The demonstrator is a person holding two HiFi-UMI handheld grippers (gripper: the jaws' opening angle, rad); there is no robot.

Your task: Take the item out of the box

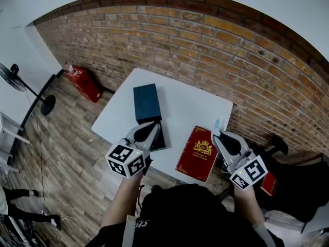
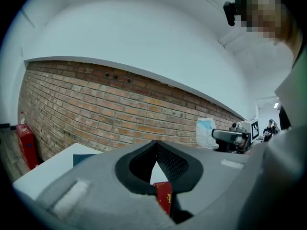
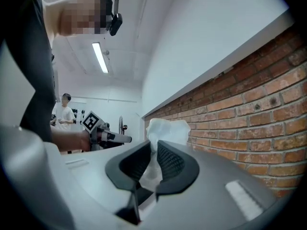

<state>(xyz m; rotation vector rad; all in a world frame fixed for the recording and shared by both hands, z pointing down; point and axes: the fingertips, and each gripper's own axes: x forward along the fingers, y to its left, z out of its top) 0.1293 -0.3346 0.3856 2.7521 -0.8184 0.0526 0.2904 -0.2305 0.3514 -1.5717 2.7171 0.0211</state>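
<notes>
We pinch a white tissue (image 3: 165, 131) in our right gripper (image 1: 216, 132) near the red box (image 1: 198, 153), left gripper (image 1: 153, 123) closed, empty

A white table (image 1: 190, 109) carries a dark teal lid (image 1: 147, 103) toward its far side, with a black tray (image 1: 161, 138), possibly a box's lower half, touching its near end. A red case (image 1: 198, 153) with a gold crest lies at the near edge, apart from both.

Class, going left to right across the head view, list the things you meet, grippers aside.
Black standing fan → red canister by the wall → dark teal rectangular box → flat red gold-crested box → white plastic packet.
</notes>
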